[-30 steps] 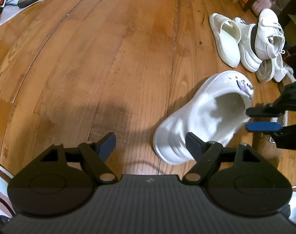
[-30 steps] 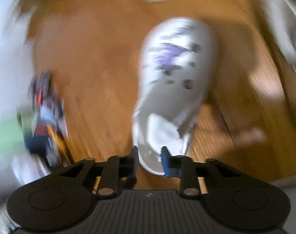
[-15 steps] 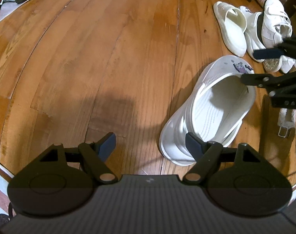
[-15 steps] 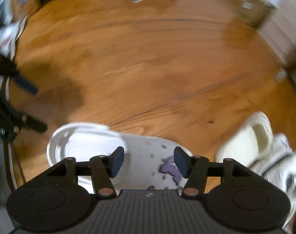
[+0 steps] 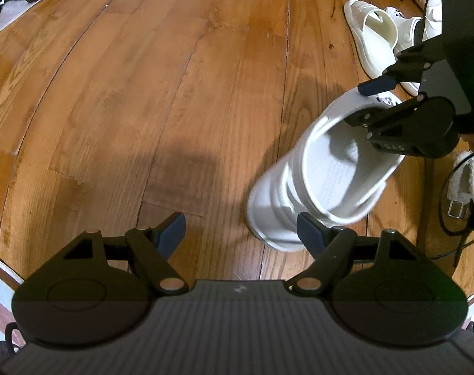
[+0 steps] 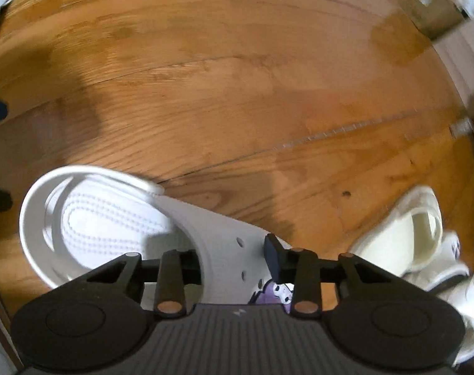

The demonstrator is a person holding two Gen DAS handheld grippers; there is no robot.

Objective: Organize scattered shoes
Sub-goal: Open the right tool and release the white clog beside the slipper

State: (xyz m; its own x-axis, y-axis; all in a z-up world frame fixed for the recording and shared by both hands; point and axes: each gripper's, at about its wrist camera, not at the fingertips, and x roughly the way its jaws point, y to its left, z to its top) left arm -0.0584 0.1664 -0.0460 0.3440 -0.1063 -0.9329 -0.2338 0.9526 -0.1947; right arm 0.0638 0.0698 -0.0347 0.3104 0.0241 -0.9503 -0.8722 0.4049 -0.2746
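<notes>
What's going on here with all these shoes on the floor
A person with a gripper in each hand is tidying shoes off a wooden floor. The right gripper straddles the upper of a white clog, one finger inside the opening and one outside, tipping it up on its heel end. The left gripper is open beside it, holding nothing. A cream slide sandal and white sneakers lie further off.

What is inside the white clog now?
One finger of the right gripper is inside the clog; the bumpy footbed shows too. The toe cavity is hidden.

Wooden floor (image 5: pixel 162 100), papers (image 5: pixel 9 3).
</notes>
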